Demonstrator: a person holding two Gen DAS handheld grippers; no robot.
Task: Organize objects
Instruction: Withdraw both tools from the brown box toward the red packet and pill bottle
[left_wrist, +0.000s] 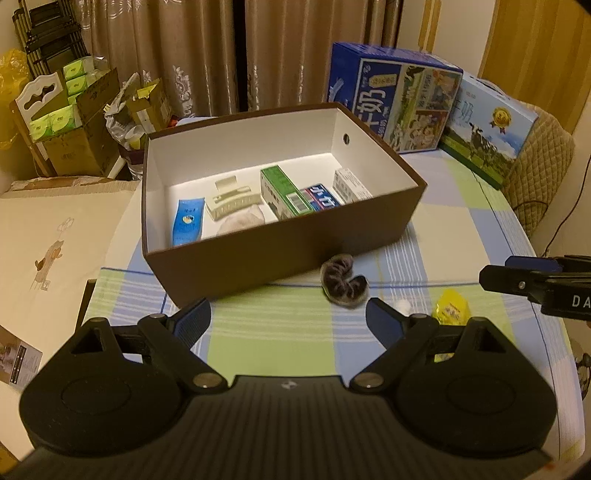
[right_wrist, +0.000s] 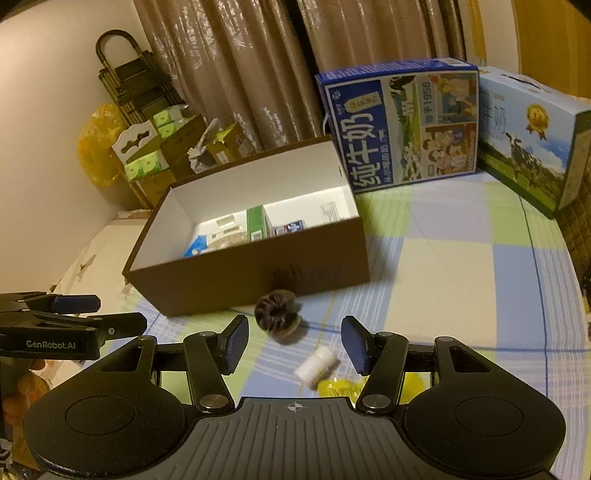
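From the left wrist view, we hold our left gripper (left_wrist: 288, 317) spread wide and empty above the checked surface (left_wrist: 461, 236), facing the brown box (left_wrist: 280, 254), which already contains a blue tube (left_wrist: 187, 221), a pale hair claw (left_wrist: 231, 202) and several small cartons (left_wrist: 295, 192). A dark, fuzzy scrunchie (left_wrist: 344, 282) lies curled on the cloth just in front of the box wall, with a yellow packet (left_wrist: 451, 307) off to its right. Our right gripper (left_wrist: 517, 282) enters at the edge; we cannot tell its state here.

From the right wrist view, our right gripper (right_wrist: 294, 343) is also released and empty, the scrunchie (right_wrist: 277, 314) just ahead of its fingers and a small white bottle (right_wrist: 317, 363) lying between them. We judge the sorting part done: the loose items remain, and the next move calls for closing on one and lifting it over the box (right_wrist: 258, 273) wall.
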